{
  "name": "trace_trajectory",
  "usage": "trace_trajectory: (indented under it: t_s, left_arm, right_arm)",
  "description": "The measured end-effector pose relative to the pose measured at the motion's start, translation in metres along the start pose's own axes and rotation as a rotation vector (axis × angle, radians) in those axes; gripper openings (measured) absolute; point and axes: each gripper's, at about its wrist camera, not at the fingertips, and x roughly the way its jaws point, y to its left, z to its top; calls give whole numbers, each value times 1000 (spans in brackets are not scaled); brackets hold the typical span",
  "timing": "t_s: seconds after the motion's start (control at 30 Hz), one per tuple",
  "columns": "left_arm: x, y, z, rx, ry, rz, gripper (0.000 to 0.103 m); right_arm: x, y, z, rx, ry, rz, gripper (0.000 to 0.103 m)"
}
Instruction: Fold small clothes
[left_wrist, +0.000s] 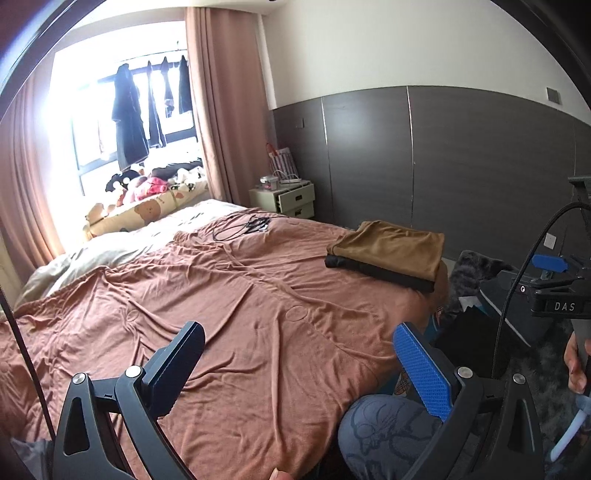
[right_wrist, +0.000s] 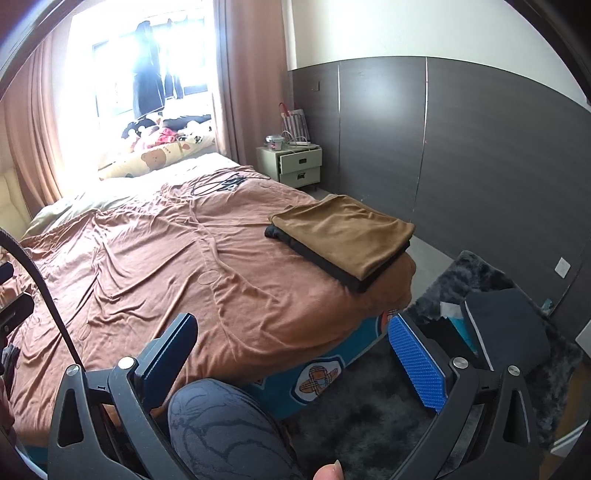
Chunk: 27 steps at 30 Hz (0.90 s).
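A folded brown garment (left_wrist: 395, 249) lies on top of a folded black garment (left_wrist: 373, 271) at the bed's right corner; the stack also shows in the right wrist view, brown (right_wrist: 343, 232) over black (right_wrist: 328, 267). My left gripper (left_wrist: 299, 362) is open and empty, held above the near edge of the bed. My right gripper (right_wrist: 291, 354) is open and empty, held over the bed's near right corner, well short of the stack. Part of the right gripper's body (left_wrist: 557, 299) shows at the right of the left wrist view.
The bed (left_wrist: 221, 295) has a wrinkled rust-brown cover; black cables (left_wrist: 243, 225) lie at its far side. A pale nightstand (left_wrist: 284, 197) stands by the dark wall panels. A dark shaggy rug (right_wrist: 369, 406) and a dark bag (right_wrist: 506, 325) are on the floor. My knee (right_wrist: 218, 432) is below.
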Motion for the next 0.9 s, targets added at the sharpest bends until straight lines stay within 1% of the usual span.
trace_trajectory:
  t_s: [0.1,0.2,0.33,0.43,0.53,0.63,0.7,0.8,0.9]
  left_arm:
    - [-16,10,-12,-34,-5,18,103]
    - [-27,19,-27,-61,9,47,103]
    - [-45,32,-49,-137,14,83,103]
    - [-56,36,-65,-161,20,138,103]
    - [-65,39,-76,-188,27,159,103]
    - [-76,38,-83,-196,19,187,103]
    - [-80,36,-85,-201,11,210,103]
    - [-85,34,-91,-243,18,202,103]
    - [-86,25,-98,-233,32,212,103]
  right_arm:
    - [-7,8,-7,-13,-14,17,103]
    - [-12,11,-14,-11,-33,45,103]
    - [-14,15,-26,-12,-42,74,103]
    - [-14,18,-37,-1,-48,65,103]
    - [-18,22,-46,8,-68,73,103]
    - [-22,30,-58,-1,-78,79,103]
    - [-22,37,-67,-12,-80,102,103]
    - [-24,47,-80,-35,-73,110,103]
    - [-27,51,-89,-37,-81,128,103]
